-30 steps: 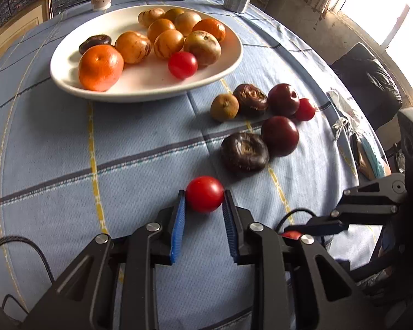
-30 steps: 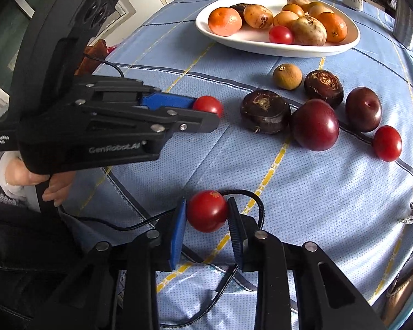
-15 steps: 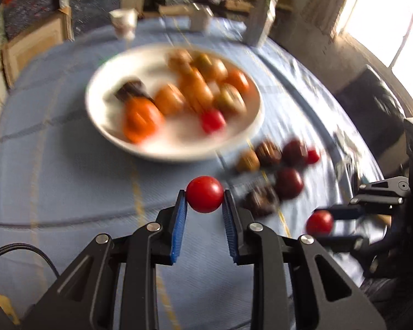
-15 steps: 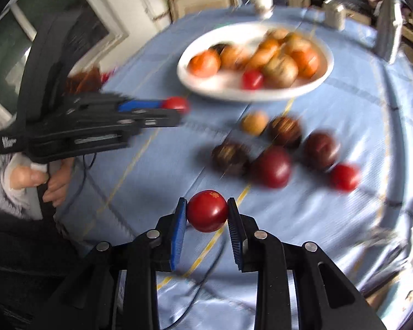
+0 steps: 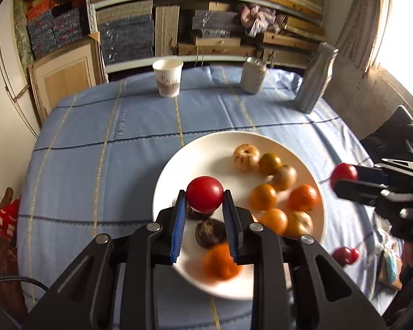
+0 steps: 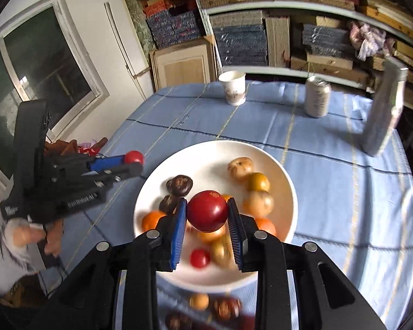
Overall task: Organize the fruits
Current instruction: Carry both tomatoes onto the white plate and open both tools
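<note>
My left gripper (image 5: 204, 206) pinches a small round red tomato (image 5: 204, 197) above the white oval plate (image 5: 179, 176) | right gripper (image 6: 207, 220) clamps a darker red tomato (image 6: 207, 210) over the same plate's fruit pile.

We see a bench (image 5: 96, 148) draped in a blue cloth with yellow and dark stripes. Behind it stand shelves (image 5: 206, 13) packed with stacked woven mats and boards, and a pale wooden panel (image 5: 66, 77) leans against them. On the far side of the bench we find a paper cup (image 5: 168, 77), a can (image 5: 252, 75) and a tall grey carton (image 5: 315, 81). Bright daylight pours through a curtained window (image 5: 399, 33) at right. A white-framed window (image 6: 41, 68) sits in the left wall.
</note>
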### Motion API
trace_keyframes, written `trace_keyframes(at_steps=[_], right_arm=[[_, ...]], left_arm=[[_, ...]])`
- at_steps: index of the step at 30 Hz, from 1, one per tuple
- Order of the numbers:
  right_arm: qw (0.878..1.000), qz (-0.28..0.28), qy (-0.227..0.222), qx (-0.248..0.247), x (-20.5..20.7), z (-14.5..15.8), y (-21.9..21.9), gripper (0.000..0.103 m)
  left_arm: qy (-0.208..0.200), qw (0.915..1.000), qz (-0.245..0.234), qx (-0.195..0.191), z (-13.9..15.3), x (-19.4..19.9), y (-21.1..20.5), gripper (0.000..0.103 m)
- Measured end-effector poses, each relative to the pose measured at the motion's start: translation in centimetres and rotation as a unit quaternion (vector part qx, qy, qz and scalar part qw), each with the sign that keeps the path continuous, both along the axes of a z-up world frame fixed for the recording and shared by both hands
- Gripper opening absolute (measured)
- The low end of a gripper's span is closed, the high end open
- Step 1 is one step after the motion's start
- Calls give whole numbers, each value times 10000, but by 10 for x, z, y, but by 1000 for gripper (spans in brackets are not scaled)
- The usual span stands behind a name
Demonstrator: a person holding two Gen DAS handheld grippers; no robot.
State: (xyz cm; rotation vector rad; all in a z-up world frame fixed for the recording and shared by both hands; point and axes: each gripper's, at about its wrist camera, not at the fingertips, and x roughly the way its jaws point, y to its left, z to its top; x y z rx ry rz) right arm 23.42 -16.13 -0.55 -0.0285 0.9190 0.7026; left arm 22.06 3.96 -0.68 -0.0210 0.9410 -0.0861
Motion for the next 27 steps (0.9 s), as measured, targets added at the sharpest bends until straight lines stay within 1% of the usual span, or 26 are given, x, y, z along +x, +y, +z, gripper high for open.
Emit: trace_keyframes(at_steps=[5, 8, 13, 16, 18, 19, 20, 21, 22, 23, 25, 27], right_arm=[[9995, 98, 270, -158, 28, -34, 35, 30], [9986, 163, 375, -341, 44, -52, 52, 30], [9972, 195, 558, -450, 58, -74, 63, 30], [9964, 178, 601, -562, 60, -83, 65, 31], [9969, 157, 551, -538, 61, -83, 63, 42], [9973, 146, 521, -492, 60, -82, 61, 44], [9977, 115, 492, -455, 59, -79, 59, 49], [9978, 104, 481, -442, 60, -78, 58, 49], [9981, 88, 458, -411, 58, -74, 56, 49], [9982, 77, 441, -387, 58, -72, 55, 49], [9987, 44, 370, -336, 55, -62, 50, 49], [9992, 10, 286, -282, 49, -51, 44, 50]], left_arm=[[259, 9997, -30, -25, -32, 40, 0, 25], [414, 9991, -64, -108, -51, 63, 1, 25], [575, 9982, -80, -169, -72, 84, 1, 26], [617, 9979, -54, -198, -80, 88, 2, 26], [640, 9978, 8, -185, -84, 88, 2, 27], [662, 9976, 35, -193, -85, 88, 3, 28], [678, 9975, 58, -208, -86, 88, 4, 32], [679, 9975, 87, -199, -86, 86, 4, 34], [656, 9976, 124, -165, -85, 84, 5, 39], [630, 9978, 152, -161, -82, 82, 5, 42], [583, 9980, 190, -181, -76, 76, 7, 43], [532, 9982, 224, -191, -68, 67, 7, 47]])
